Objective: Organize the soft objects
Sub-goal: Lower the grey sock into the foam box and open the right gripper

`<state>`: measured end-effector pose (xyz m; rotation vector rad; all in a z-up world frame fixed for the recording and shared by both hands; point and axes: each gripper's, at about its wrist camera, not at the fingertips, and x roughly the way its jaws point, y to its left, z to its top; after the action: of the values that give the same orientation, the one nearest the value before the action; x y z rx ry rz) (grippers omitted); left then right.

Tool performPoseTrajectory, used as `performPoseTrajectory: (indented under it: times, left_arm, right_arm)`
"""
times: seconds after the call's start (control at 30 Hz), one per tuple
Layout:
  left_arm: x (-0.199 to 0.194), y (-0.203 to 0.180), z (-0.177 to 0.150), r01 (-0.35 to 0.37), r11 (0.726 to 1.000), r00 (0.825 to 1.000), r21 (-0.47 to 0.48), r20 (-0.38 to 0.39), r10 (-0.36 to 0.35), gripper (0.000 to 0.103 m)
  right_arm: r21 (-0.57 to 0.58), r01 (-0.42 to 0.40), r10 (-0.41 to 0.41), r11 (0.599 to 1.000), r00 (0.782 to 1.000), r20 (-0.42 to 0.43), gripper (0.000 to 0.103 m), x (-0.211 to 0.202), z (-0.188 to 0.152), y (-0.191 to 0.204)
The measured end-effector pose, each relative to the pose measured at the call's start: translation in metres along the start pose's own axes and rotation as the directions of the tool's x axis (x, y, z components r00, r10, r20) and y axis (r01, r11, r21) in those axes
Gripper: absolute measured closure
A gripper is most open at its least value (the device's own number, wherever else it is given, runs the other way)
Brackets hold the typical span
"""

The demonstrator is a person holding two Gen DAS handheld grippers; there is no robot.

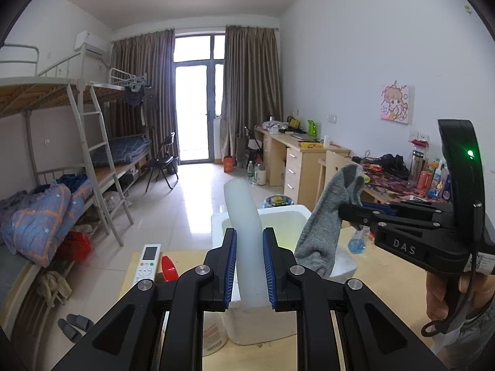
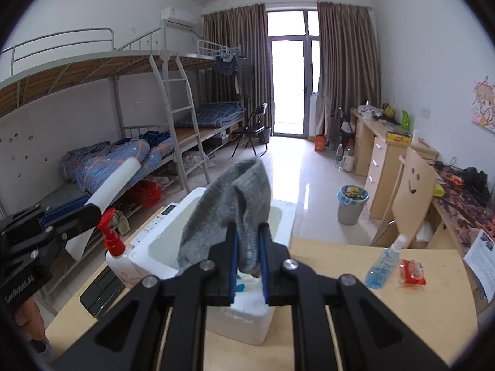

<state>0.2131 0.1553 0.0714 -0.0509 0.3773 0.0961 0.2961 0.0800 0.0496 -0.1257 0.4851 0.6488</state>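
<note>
My left gripper [image 1: 249,241] is shut on a long white foam tube [image 1: 243,216] that sticks up and away over the white foam box [image 1: 294,216]. My right gripper [image 2: 247,238] is shut on a grey sock [image 2: 229,204], which hangs above the box [image 2: 278,225]. The right gripper also shows in the left wrist view [image 1: 349,213] with the sock [image 1: 324,216] dangling from it. The left gripper [image 2: 89,213] with the tube [image 2: 114,182] shows at the left of the right wrist view.
The box stands on a wooden table [image 2: 371,309]. Beside it are a red-capped pump bottle [image 2: 116,253], a remote control [image 1: 148,262], a blue spray bottle [image 2: 383,262], a red packet [image 2: 413,272] and a dark keyboard [image 2: 99,290]. Bunk beds [image 2: 139,154], chair [image 2: 408,191] and desks stand beyond.
</note>
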Motion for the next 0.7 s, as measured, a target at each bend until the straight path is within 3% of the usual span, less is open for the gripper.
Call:
performPoseTrajectory:
  times: [0.6, 0.67, 0.7]
  left_arm:
    - [0.015, 0.003, -0.001, -0.02, 1.0, 1.0, 0.005, -0.013, 0.021, 0.085]
    - [0.016, 0.004, -0.001, -0.022, 1.0, 1.0, 0.003, -0.017, 0.022, 0.085]
    - [0.017, 0.003, -0.001, -0.022, 1.0, 1.0, 0.003, -0.018, 0.022, 0.085]
  right_arm:
    - [-0.003, -0.046, 0.046, 0.999, 0.995, -0.086, 0.087, 0.046, 0.0, 0.004]
    - [-0.008, -0.043, 0.042, 0.999, 0.995, -0.094, 0.084, 0.049, -0.002, 0.005]
    - [-0.01, -0.046, 0.045, 0.999, 0.994, -0.096, 0.076, 0.05, -0.002, 0.006]
